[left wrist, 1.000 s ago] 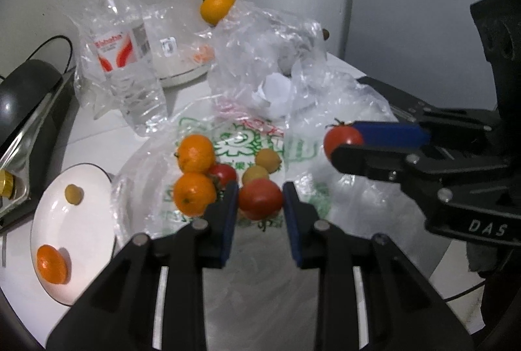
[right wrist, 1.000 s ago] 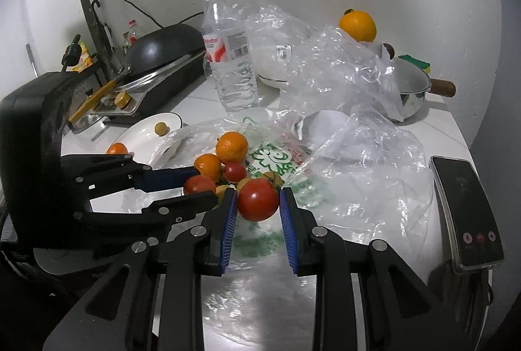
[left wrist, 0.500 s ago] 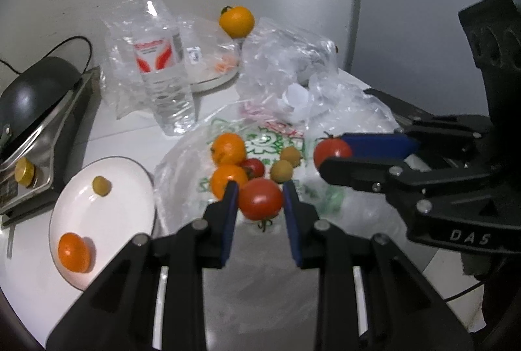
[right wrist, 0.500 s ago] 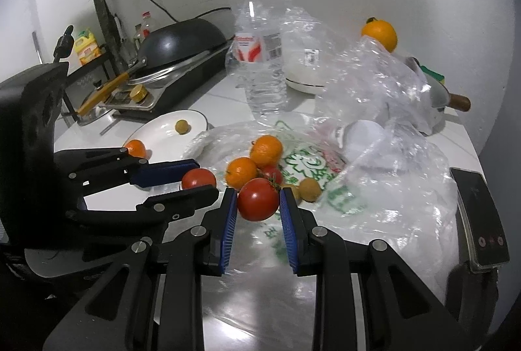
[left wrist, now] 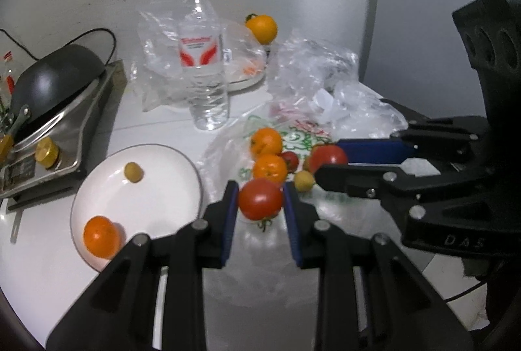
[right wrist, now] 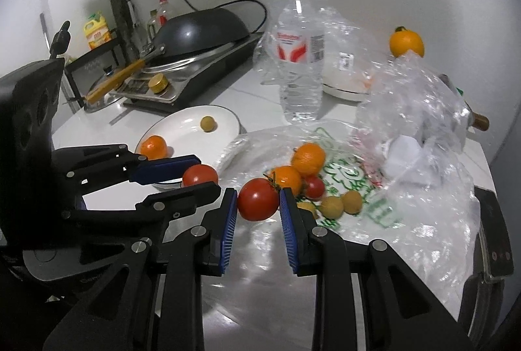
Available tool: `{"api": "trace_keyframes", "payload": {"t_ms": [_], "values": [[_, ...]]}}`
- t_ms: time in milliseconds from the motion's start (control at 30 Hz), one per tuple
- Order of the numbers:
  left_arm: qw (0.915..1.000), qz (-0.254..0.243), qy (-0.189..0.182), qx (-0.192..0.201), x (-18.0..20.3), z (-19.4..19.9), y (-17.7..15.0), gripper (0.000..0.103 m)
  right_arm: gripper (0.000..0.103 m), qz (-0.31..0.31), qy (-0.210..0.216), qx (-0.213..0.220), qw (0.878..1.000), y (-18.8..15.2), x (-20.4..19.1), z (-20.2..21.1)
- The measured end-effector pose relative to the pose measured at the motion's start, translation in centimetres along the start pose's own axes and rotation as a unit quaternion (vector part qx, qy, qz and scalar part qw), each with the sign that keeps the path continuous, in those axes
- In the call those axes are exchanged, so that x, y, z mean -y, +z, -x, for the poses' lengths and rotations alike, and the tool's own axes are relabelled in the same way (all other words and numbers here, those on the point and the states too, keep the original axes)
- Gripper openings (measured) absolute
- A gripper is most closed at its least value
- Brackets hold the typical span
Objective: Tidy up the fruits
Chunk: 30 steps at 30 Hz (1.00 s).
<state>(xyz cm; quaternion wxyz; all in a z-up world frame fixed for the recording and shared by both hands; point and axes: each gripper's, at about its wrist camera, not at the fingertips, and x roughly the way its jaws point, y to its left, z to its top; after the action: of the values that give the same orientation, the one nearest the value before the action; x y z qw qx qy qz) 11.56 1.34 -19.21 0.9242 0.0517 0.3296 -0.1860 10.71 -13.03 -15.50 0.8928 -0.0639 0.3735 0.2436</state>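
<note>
Both lifted and swung since a second ago toward the round white plate (left wrist: 97,188) at lower left, left tool (left wrist: 260,204) clamping a round red tomato (left wrist: 260,198), right tool (right wrist: 257,204) clamping another red tomato (right wrist: 258,199); plating judged next.

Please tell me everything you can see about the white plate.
The white plate is round and shallow, glossy like ceramic, with a thin dark rim line. It lies flat on the white counter, beside the stove and next to the plastic bag. On it rest one orange fruit near the front edge and one small yellow-green fruit further back, apart from each other. No gripper touches it.
</note>
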Motion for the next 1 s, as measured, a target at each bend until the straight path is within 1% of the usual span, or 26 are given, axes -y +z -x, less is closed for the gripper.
{"api": "trace_keyframes", "payload": {"t_ms": [200, 533, 1000], "values": [[0.9999, 0.002, 0.012, 0.003, -2.1, 0.7, -0.8, 0.028, 0.029, 0.010, 0.004, -0.004, 1.000, 0.9, -1.9, -1.1], [0.9987, 0.014, 0.048, 0.008, -6.0, 1.6, -1.7, 0.028, 0.029, 0.034, 0.019, -0.014, 0.999, 2.8, -4.6, -3.0], [0.9955, 0.037, 0.087, 0.006, -11.1, 1.6, -2.7, 0.028, 0.029, 0.051, 0.036, -0.031, 0.998, 4.4, -6.7, -5.9]]}}
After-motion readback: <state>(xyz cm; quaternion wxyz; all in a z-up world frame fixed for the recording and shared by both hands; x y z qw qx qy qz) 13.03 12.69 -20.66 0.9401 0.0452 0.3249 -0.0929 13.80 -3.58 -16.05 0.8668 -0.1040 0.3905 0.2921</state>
